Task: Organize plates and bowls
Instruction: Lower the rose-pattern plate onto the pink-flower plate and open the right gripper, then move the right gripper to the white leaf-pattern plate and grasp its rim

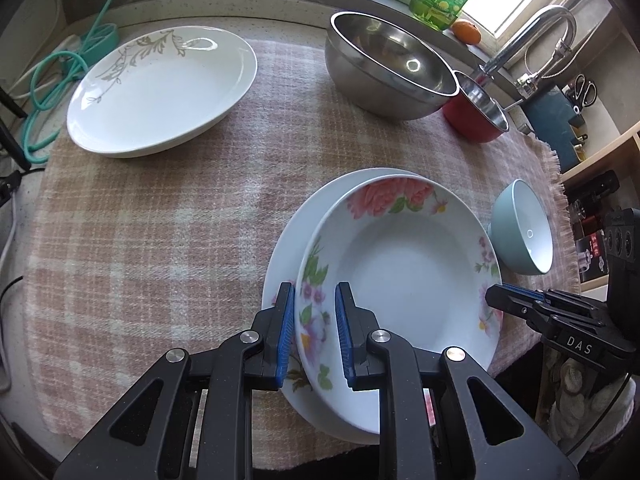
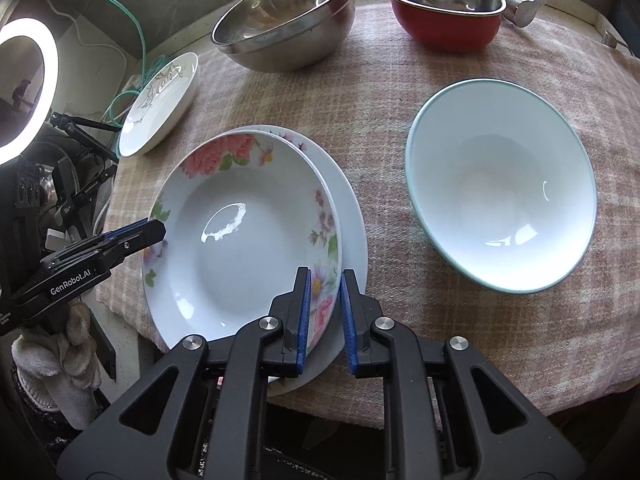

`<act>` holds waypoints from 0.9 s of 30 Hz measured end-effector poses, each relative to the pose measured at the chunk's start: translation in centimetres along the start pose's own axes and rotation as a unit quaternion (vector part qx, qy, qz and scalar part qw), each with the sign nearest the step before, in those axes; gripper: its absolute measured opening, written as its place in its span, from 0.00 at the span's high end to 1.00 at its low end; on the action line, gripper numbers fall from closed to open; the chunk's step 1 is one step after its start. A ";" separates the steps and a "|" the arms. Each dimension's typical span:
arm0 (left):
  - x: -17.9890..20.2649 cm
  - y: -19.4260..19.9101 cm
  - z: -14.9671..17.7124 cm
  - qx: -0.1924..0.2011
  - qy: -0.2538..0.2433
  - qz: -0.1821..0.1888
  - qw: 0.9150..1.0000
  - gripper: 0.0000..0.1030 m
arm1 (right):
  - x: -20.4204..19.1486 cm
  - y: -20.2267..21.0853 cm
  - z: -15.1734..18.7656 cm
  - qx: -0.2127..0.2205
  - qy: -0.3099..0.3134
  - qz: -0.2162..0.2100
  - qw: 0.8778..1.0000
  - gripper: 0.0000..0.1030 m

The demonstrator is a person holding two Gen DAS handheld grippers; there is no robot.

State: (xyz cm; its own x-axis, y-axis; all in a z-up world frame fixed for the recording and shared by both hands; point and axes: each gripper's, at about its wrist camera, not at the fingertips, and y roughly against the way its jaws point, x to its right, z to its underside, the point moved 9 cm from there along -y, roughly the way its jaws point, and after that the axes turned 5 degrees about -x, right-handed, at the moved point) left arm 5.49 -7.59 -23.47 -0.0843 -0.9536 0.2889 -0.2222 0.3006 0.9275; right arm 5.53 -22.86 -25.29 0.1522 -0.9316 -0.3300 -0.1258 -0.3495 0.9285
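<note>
**Near the table's front edge: seating the flowered plate on the plain one**

At the near edge of the pink checked woven cloth [image 1: 160, 220], the deep white ceramic plate with pink and purple flowers [image 1: 400, 264] lies on the larger plain white ceramic plate [image 2: 352, 220], shifted off its centre. My left tongs [image 1: 315, 332] straddle its rim on one side and my right tongs [image 2: 325, 320] on the other. Both stand narrow. I cannot tell whether the pads pinch the rim or merely flank it.

To finish well, I judge I should centre the upper plate, let go on both sides together and lift straight away from the rim. Glazed ceramic is slick and hard, so a dragged pad could skate it across the plate below. The rim slopes and offers little flat to bite. The woolly cloth grips the bottom plate softly.
</note>
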 end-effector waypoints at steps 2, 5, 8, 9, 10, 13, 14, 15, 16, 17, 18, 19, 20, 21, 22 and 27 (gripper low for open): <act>-0.2 0.2 0.0 0.001 0.002 0.004 1.000 0.82 | 0.0 0.3 -0.1 0.007 0.001 0.006 1.000 0.84; -0.6 0.9 -0.2 0.009 0.002 0.004 1.000 0.82 | -0.2 1.2 -0.6 0.022 0.007 0.018 1.000 0.83; -1.4 1.8 -0.8 0.021 0.009 0.005 1.000 0.82 | -0.8 2.2 -1.4 0.039 0.010 0.012 0.999 0.78; -1.8 2.1 -1.0 0.025 0.012 0.004 1.000 0.82 | -1.1 2.5 -1.7 0.045 0.012 0.014 0.999 0.77; -2.2 2.4 -1.2 0.030 0.015 0.002 0.999 0.82 | -1.5 2.8 -2.0 0.051 0.015 0.014 0.998 0.76; -3.9 3.4 -2.0 0.044 0.029 0.002 0.999 0.82 | -2.7 3.4 -3.0 0.065 0.022 0.006 0.998 0.76; -4.6 3.6 -2.3 0.048 0.032 0.000 0.998 0.82 | -3.1 3.4 -3.4 0.067 0.024 0.003 0.997 0.75; -5.2 3.9 -2.6 0.053 0.034 -0.004 0.998 0.82 | -3.6 3.4 -3.8 0.069 0.024 0.001 0.997 0.75; -5.9 4.2 -3.0 0.057 0.037 -0.009 0.998 0.82 | -4.0 3.4 -4.2 0.071 0.024 -0.003 0.997 0.75; -6.7 4.5 -3.3 0.061 0.039 -0.013 0.997 0.82 | -4.6 3.3 -4.6 0.073 0.024 -0.008 0.997 0.75; -7.4 4.7 -3.7 0.065 0.042 -0.016 0.997 0.82 | -5.1 3.3 -5.0 0.075 0.023 -0.014 0.997 0.75; -8.1 5.0 -4.1 0.070 0.043 -0.020 0.996 0.82 | -5.6 3.2 -5.5 0.076 0.022 -0.020 0.997 0.75; -9.0 5.2 -4.6 0.074 0.045 -0.026 0.996 0.82 | -6.2 3.1 -6.0 0.079 0.021 -0.026 0.996 0.75; -9.7 5.4 -5.1 0.078 0.047 -0.031 0.995 0.82 | -6.8 3.0 -6.5 0.081 0.021 -0.030 0.996 0.75; -10.4 5.5 -5.6 0.083 0.049 -0.034 0.995 0.82 | -7.4 2.9 -6.9 0.082 0.021 -0.035 0.996 0.75; -14.2 6.0 -8.7 0.101 0.061 -0.055 0.992 0.81 | -10.6 1.7 -9.1 0.082 0.025 -0.056 0.995 0.74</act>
State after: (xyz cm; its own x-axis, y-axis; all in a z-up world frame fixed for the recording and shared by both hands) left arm 13.77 7.69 -19.93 0.0666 -0.9718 0.2262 -0.4141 0.1794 0.8924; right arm 12.66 -12.69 -18.67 0.2228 -0.8809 -0.4176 -0.2630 -0.4668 0.8443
